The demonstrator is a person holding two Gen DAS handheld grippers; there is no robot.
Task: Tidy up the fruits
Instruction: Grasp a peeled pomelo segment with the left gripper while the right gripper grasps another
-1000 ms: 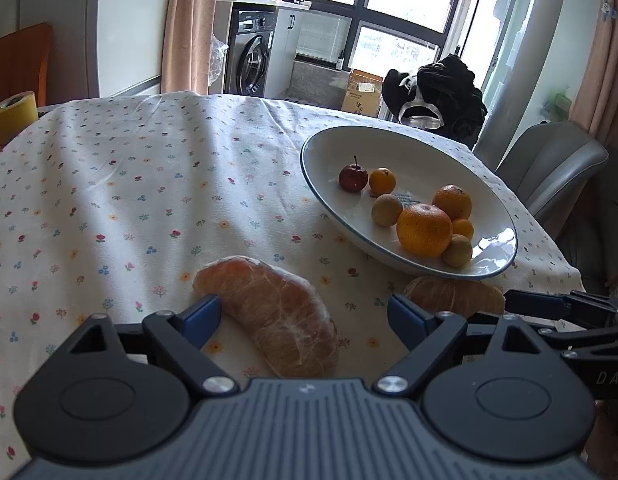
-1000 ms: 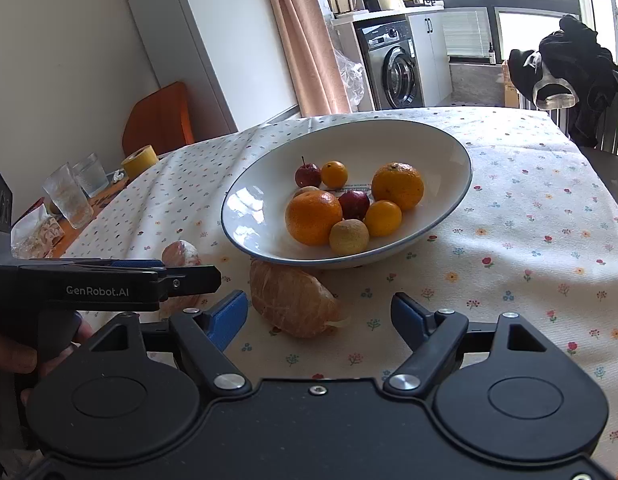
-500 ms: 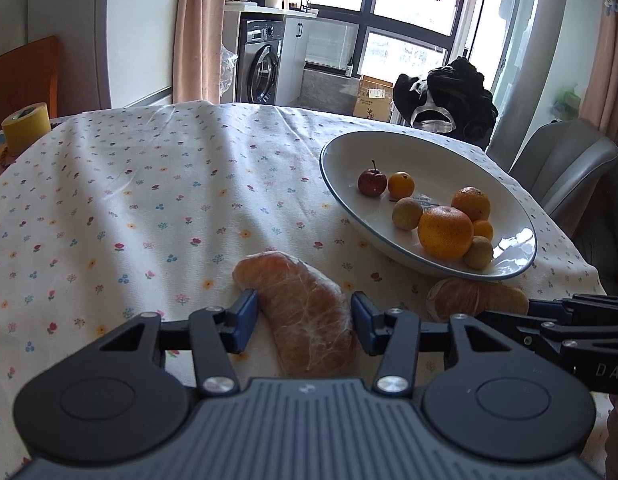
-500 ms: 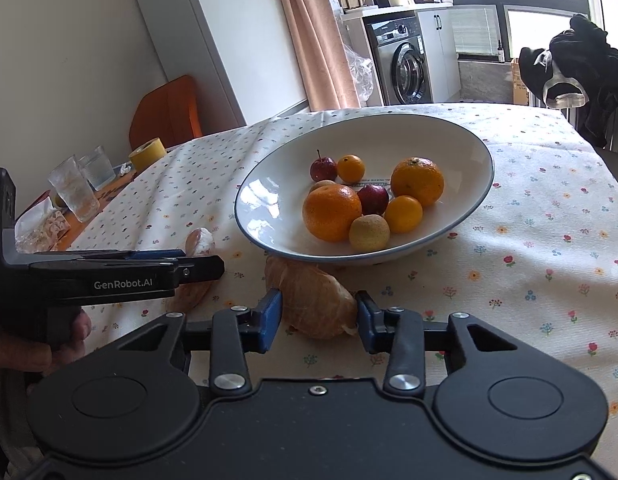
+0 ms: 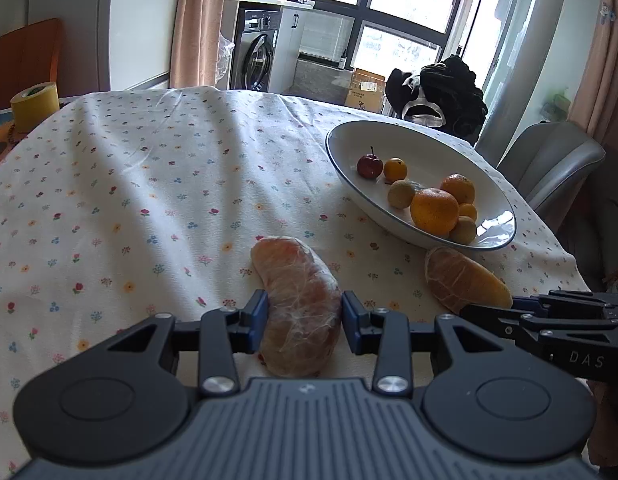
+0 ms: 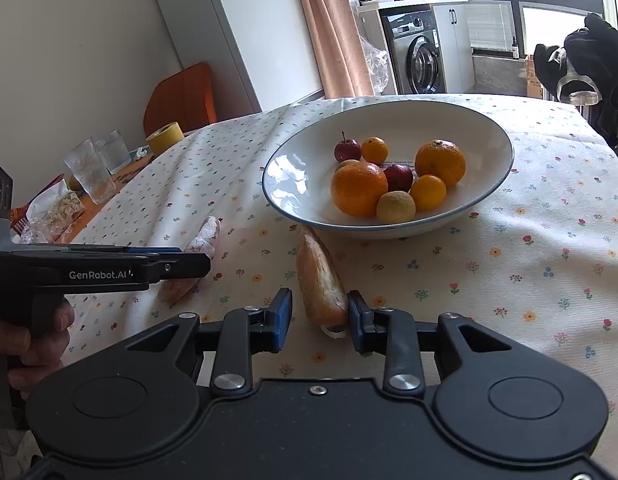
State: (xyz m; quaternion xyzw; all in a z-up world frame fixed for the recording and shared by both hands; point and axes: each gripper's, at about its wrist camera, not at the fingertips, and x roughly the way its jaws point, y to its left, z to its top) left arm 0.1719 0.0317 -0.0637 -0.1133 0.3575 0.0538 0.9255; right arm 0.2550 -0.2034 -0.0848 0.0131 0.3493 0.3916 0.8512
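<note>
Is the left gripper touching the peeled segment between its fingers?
Touching. In the left wrist view both blue pads of the left gripper press against the sides of the peeled segment, with no cloth showing between pad and fruit.

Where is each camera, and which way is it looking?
Left wrist: on the left gripper, facing a peeled orange segment wrapped in plastic on the flowered tablecloth; the right gripper shows at right.
Right wrist: on the right gripper, facing another peeled segment before the white bowl of fruit; the left gripper and a hand show at left.
Both share the bowl and both segments.
</note>
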